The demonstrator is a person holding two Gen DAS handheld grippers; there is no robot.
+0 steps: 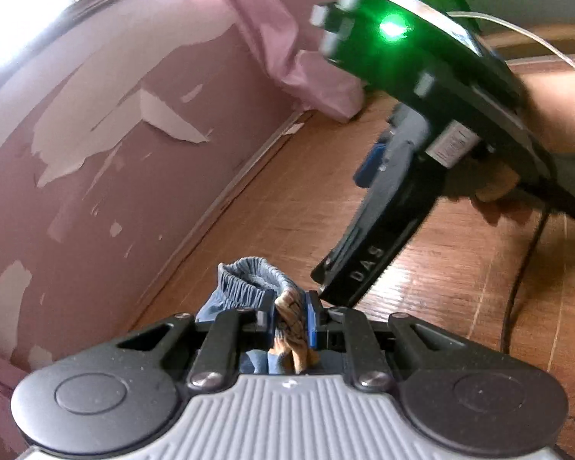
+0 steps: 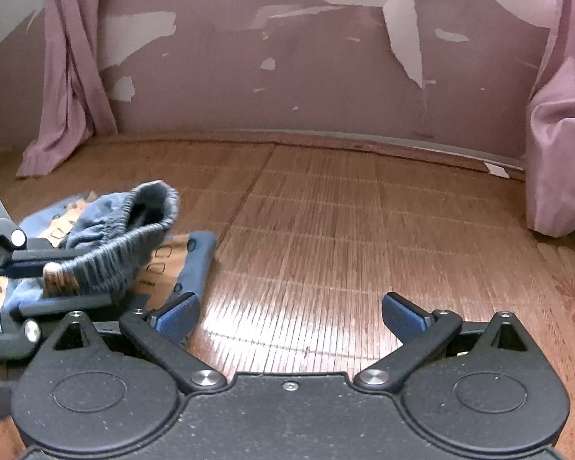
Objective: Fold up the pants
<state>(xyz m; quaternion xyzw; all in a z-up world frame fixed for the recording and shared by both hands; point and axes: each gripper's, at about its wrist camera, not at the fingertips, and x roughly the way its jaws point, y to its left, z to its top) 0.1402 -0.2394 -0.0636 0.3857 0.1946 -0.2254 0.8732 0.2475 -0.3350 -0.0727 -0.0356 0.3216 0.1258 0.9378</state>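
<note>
Those little blue pants [image 2: 107, 237] sit bunched on the wood floor [image 2: 326, 230] at about 9 o'clock of the right gripper [image 2: 289, 316], whose claw gapes empty. The left gripper [image 1: 289, 324] pinches the fabric. They look light and floppy; I'd grab the elastic waistband [image 2: 134, 245].

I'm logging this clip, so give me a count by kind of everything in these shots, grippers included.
Grippers: 2, the left shut on the pants, the right open and empty
Pants: 1, blue
Curtains: 2, pink, one on the left and one on the right
Cable: 1
Total: 6
</note>
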